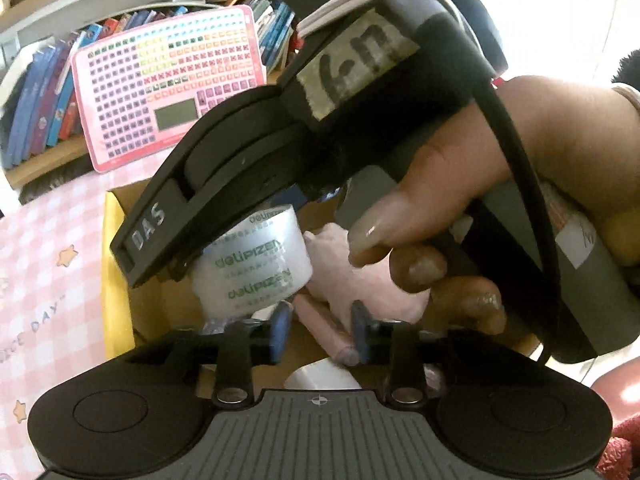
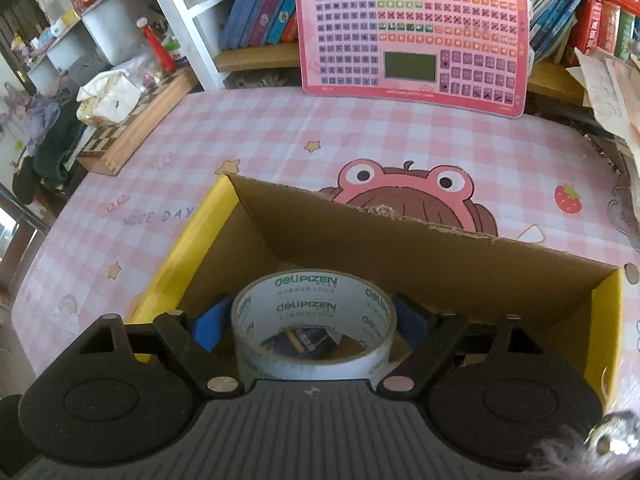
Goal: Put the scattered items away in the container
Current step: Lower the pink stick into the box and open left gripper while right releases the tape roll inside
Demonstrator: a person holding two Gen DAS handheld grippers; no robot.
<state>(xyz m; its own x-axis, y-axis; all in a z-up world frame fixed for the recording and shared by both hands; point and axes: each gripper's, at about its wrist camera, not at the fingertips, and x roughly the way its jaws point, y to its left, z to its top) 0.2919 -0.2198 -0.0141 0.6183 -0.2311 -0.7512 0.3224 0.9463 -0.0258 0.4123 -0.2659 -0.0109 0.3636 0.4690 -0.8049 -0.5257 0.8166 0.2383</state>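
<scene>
My right gripper (image 2: pixel 314 322) is shut on a roll of clear tape (image 2: pixel 314 328) printed with green letters and holds it over the open cardboard box (image 2: pixel 400 256) with yellow sides. In the left wrist view the same tape roll (image 1: pixel 256 264) hangs in the right gripper's black body (image 1: pixel 240 168), held by a hand, above the box (image 1: pixel 116 264). My left gripper (image 1: pixel 320 334) is open and empty just above the box. Under it lie a pink stick (image 1: pixel 328 332), a pink soft item (image 1: pixel 360 276) and a white object (image 1: pixel 320 376).
The box stands on a pink checked tablecloth (image 2: pixel 260 140) with a frog picture. A pink keyboard toy (image 2: pixel 412 28) leans on a bookshelf at the back. A chessboard box (image 2: pixel 128 128) with a tissue pack sits at the far left. Papers (image 2: pixel 608 88) pile at the right.
</scene>
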